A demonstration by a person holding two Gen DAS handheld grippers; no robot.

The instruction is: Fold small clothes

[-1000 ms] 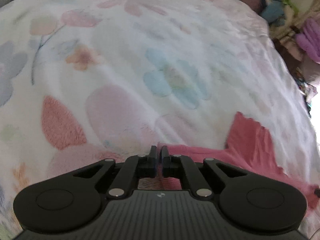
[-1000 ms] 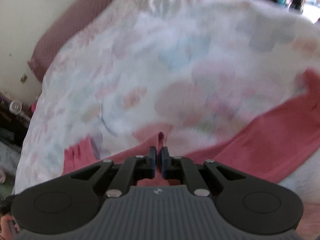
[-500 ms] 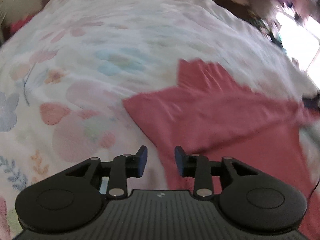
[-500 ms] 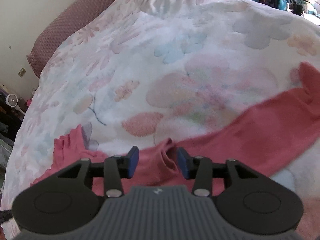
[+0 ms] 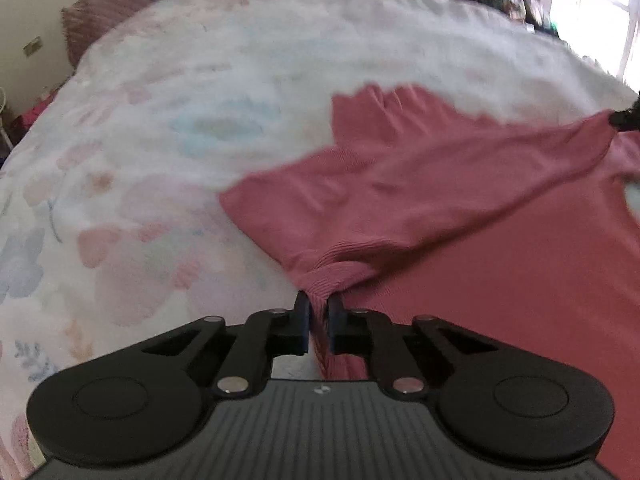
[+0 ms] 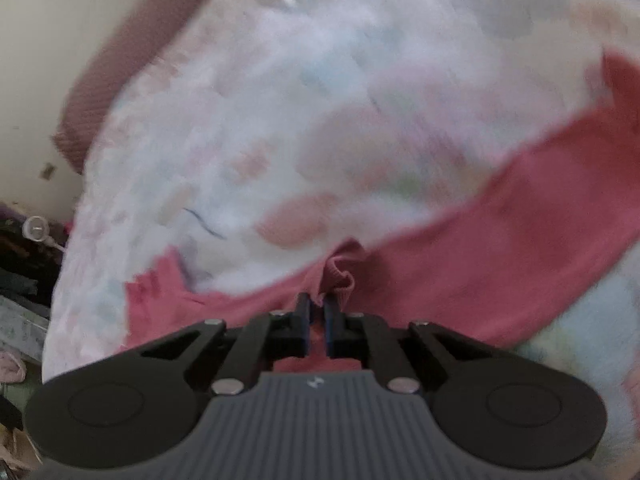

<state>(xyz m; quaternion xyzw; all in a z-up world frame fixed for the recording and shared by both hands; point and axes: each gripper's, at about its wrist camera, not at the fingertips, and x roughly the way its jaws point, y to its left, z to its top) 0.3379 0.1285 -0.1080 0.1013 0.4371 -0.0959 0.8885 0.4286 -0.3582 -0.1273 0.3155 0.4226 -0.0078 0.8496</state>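
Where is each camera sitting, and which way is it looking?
Left wrist view: sits on the left hand-held gripper, looking forward and down over the flowery blanket; its own black fingers are closing on a ribbed edge of the pink top.
Right wrist view: sits on the right hand-held gripper, looking down the bed toward the pillow; its fingers pinch a bunched edge of the pink top.
Shared: the same pink top, blanket and pillow. No hand or sleeve shows.
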